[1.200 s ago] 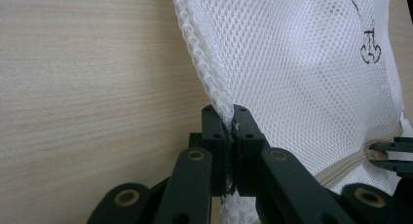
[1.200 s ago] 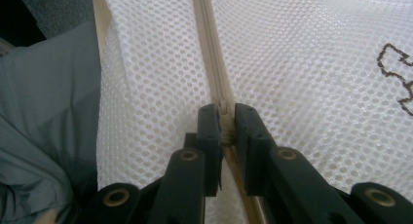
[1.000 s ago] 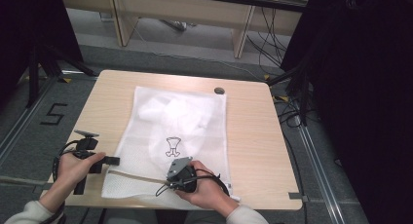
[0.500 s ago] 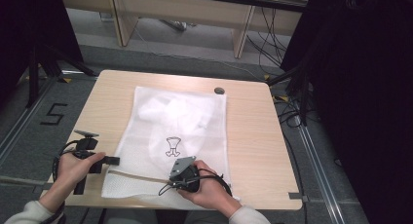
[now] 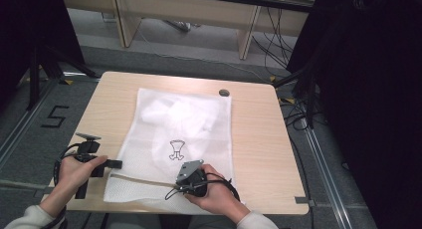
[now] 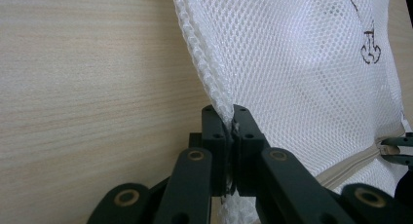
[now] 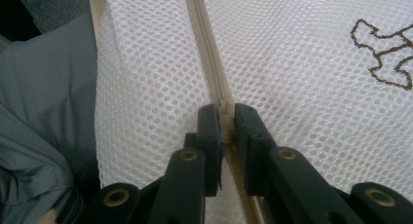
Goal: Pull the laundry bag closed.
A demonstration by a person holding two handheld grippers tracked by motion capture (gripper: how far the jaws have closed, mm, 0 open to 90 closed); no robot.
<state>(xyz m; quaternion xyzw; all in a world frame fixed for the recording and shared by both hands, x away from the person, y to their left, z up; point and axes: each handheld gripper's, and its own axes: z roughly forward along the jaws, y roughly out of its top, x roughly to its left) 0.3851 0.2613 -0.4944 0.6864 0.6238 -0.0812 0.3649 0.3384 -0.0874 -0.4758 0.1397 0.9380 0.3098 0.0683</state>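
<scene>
We note the white mesh bag (image 5: pixel 179 144) lying flat on the table (image 5: pixel 259 139), long axis running from our edge toward the small dark disc (image 5: pixel 224 92) just beyond its far corner, left tongs (image 6: pixel 233 118) clamped on its near-left edge, right tongs (image 7: pixel 225 121) clamped on its beige zipper (image 7: pixel 207 63).

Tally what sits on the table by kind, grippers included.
Mesh laundry bag: 1
Left gripper, shut on the bag's edge: 1
Right gripper, shut on the zip: 1
Small dark round thing: 1
Total: 4
</scene>
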